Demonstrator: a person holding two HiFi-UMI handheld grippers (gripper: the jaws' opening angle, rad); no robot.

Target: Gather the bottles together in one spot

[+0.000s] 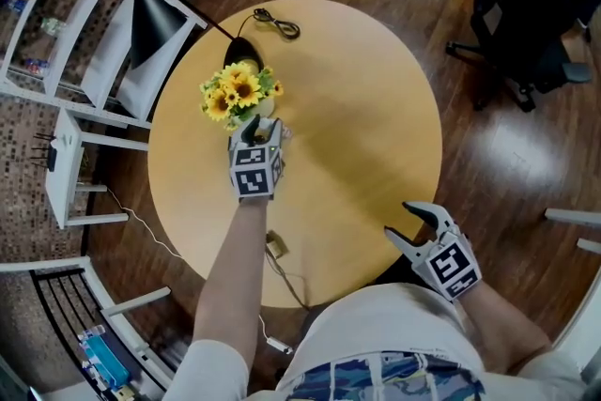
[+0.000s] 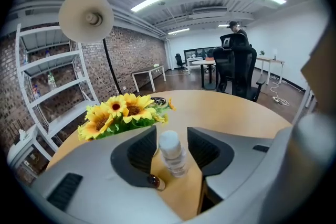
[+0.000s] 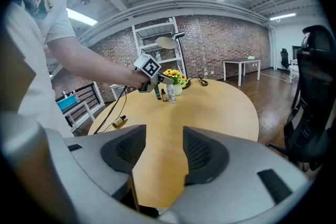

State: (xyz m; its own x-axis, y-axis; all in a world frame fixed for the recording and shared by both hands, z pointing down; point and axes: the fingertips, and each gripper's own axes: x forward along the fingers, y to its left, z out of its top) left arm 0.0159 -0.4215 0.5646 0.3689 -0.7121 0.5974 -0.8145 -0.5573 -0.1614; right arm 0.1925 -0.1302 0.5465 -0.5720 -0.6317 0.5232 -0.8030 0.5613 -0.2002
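While the left claw (image 1: 259, 132) hangs open just in front of the sunflowers (image 2: 123, 113) on the round bench (image 1: 366, 136), a clear white-capped bottle (image 2: 172, 152) stands upright between its spread jaws, touching neither. A small brown bottle (image 2: 154, 181) sits beside the left jaw's tip. The right claw (image 1: 400, 221) is open and empty at the bench's near right edge. Another brown bottle (image 1: 275, 246) lies by the near edge.

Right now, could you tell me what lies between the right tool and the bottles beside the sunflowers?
Only bare table lies between the right tool and those bottles, as the right gripper view shows.
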